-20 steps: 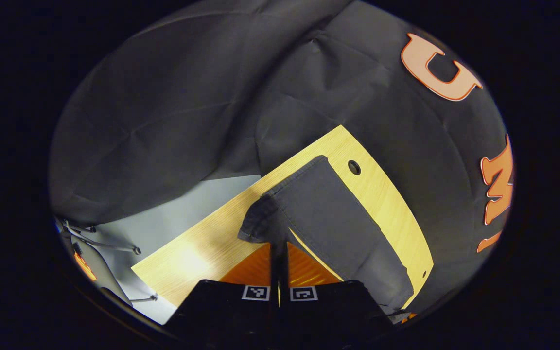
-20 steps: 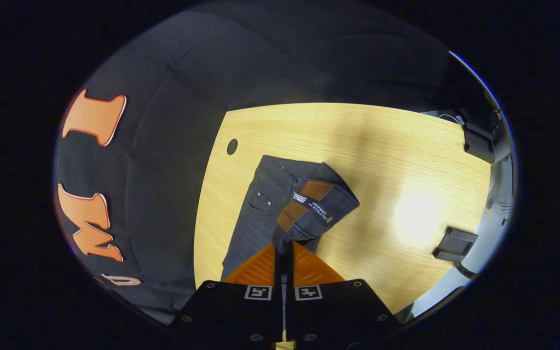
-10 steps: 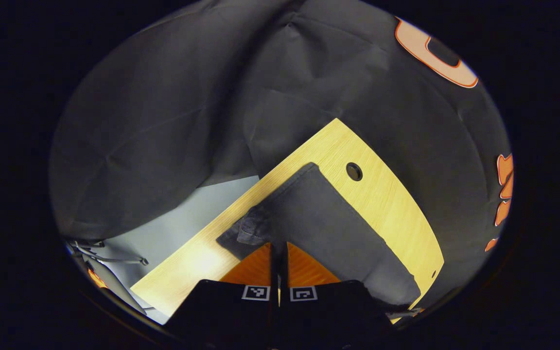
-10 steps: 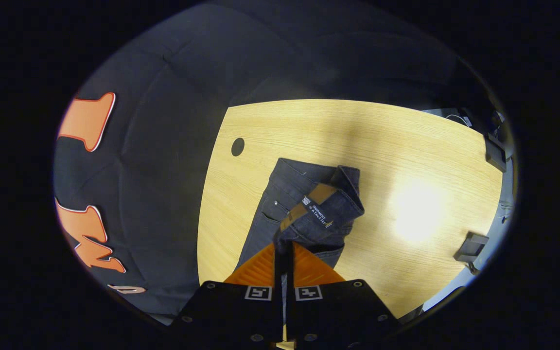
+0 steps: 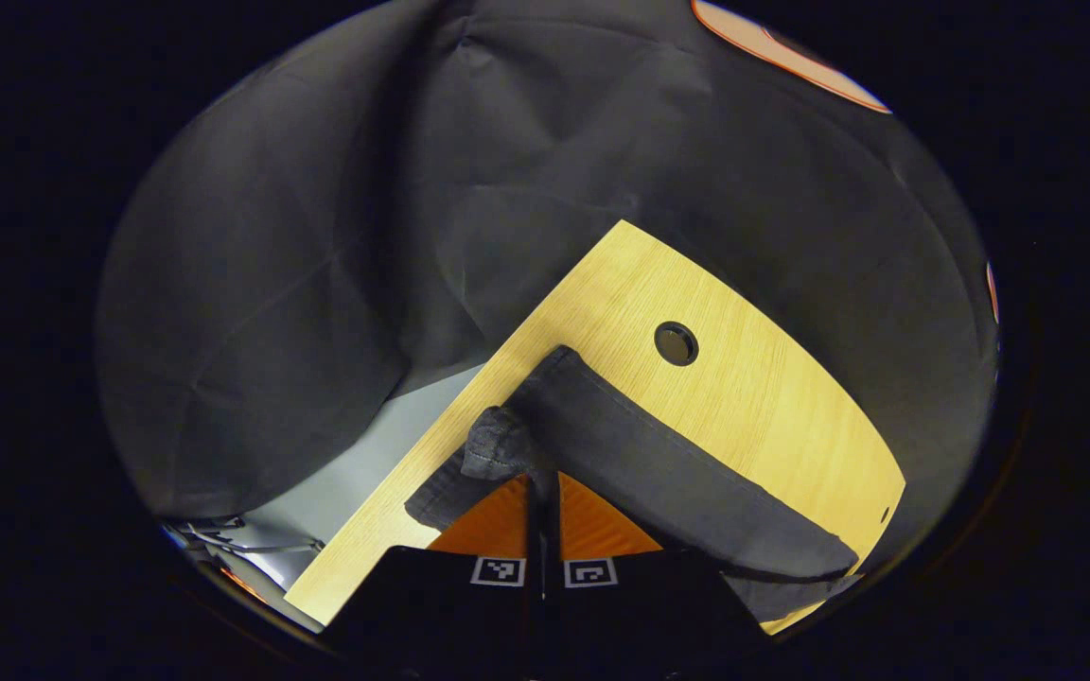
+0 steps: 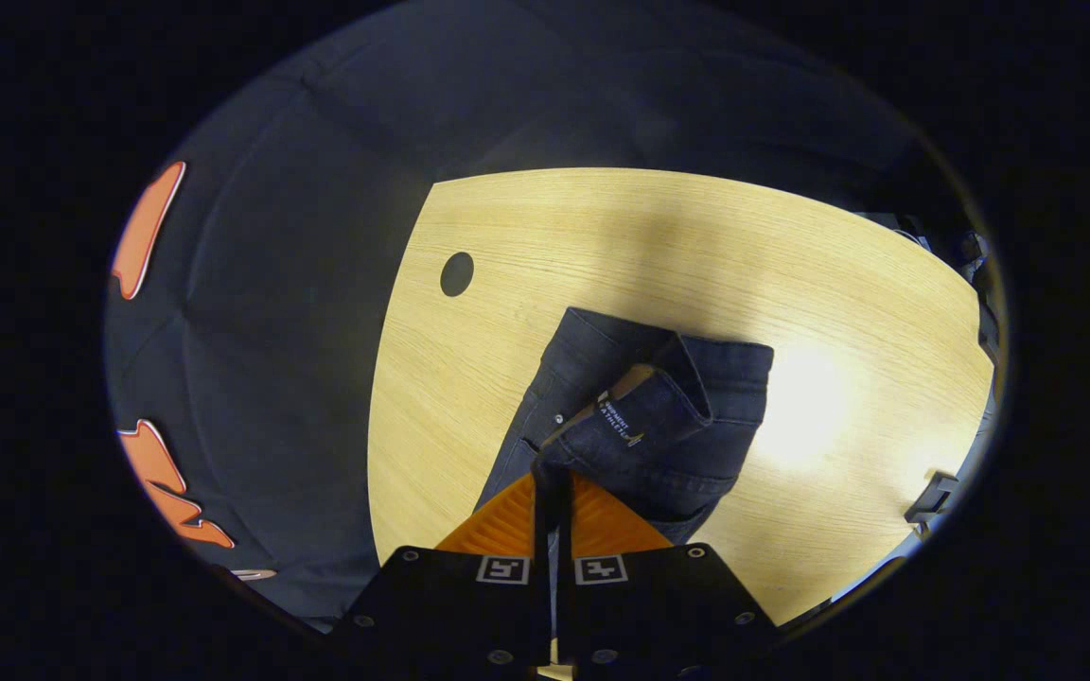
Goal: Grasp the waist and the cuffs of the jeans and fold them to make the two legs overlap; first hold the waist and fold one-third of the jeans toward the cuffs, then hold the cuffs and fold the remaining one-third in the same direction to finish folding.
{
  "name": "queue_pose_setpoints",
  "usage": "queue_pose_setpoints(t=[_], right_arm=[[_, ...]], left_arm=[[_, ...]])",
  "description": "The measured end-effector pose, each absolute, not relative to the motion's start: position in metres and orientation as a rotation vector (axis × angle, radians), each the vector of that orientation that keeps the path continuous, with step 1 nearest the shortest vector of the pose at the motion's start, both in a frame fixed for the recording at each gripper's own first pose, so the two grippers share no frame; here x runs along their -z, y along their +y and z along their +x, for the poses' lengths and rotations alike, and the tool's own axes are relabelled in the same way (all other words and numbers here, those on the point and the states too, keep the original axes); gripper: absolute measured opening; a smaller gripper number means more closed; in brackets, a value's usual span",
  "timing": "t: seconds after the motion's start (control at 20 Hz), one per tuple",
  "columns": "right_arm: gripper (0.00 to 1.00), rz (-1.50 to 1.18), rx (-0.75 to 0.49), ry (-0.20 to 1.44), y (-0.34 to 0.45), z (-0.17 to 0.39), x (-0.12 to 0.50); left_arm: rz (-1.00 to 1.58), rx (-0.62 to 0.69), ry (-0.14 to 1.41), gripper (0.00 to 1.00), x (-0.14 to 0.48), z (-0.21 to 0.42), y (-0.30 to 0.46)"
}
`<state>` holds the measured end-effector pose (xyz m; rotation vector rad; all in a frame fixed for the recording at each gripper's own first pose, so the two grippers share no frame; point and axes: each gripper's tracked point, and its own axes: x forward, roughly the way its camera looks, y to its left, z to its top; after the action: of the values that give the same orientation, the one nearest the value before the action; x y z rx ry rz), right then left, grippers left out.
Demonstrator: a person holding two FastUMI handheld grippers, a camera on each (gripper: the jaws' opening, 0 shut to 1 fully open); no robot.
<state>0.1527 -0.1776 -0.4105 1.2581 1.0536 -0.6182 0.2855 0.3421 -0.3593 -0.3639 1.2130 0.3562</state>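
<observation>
Dark jeans [image 5: 640,463] lie on the light wooden table [image 5: 753,397]. In the left gripper view my left gripper [image 5: 542,478] is shut on a cuff [image 5: 493,449], which is lifted and bunched at the fingertips while the leg runs off to the lower right. In the right gripper view my right gripper [image 6: 553,476] is shut on the waist [image 6: 644,430] of the jeans [image 6: 602,359]. The waistband is raised and turned over, so its inside with a small label faces up, and the other half of the waist lies on the table behind it.
A round cable hole [image 5: 675,342] in the table sits just beyond the jeans; it is also in the right gripper view [image 6: 456,273]. The table's corner and edges are close to the cuffs. A dark device [image 6: 933,492] is at the table's right edge.
Both grippers have carried their held ends sideways across the table. The cuff has swung over toward the other leg, and the waistband has turned over farther, hiding its brown patch.
</observation>
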Motion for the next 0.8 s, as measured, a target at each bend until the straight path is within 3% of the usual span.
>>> queue_pose_setpoints(t=[0.3, 0.4, 0.45, 0.55, 0.65, 0.75, 0.8], right_arm=[[0.03, 1.317, 0.649, 1.112, -0.177, 0.169, 0.427], [0.04, 1.35, 0.653, 1.121, -0.178, 0.172, 0.429], [0.04, 1.362, 0.647, 1.12, -0.178, 0.172, 0.425], [0.07, 1.396, 0.615, 1.088, -0.18, 0.18, 0.418], [0.14, 1.435, 0.582, 0.973, -0.19, 0.202, 0.406], [0.18, 1.412, 0.581, 0.927, -0.204, 0.205, 0.395], [0.22, 1.374, 0.579, 0.932, -0.209, 0.198, 0.394]], left_arm=[[-0.363, -0.392, 1.262, 0.01, 0.374, 0.28, 0.349], [-0.358, -0.395, 1.264, 0.08, 0.369, 0.289, 0.341], [-0.351, -0.394, 1.24, 0.17, 0.368, 0.296, 0.343], [-0.323, -0.365, 1.181, 0.2, 0.361, 0.308, 0.345], [-0.303, -0.337, 1.14, 0.35, 0.351, 0.318, 0.339], [-0.286, -0.313, 1.137, 0.61, 0.341, 0.315, 0.334], [-0.283, -0.296, 1.135, 0.68, 0.34, 0.316, 0.33]])
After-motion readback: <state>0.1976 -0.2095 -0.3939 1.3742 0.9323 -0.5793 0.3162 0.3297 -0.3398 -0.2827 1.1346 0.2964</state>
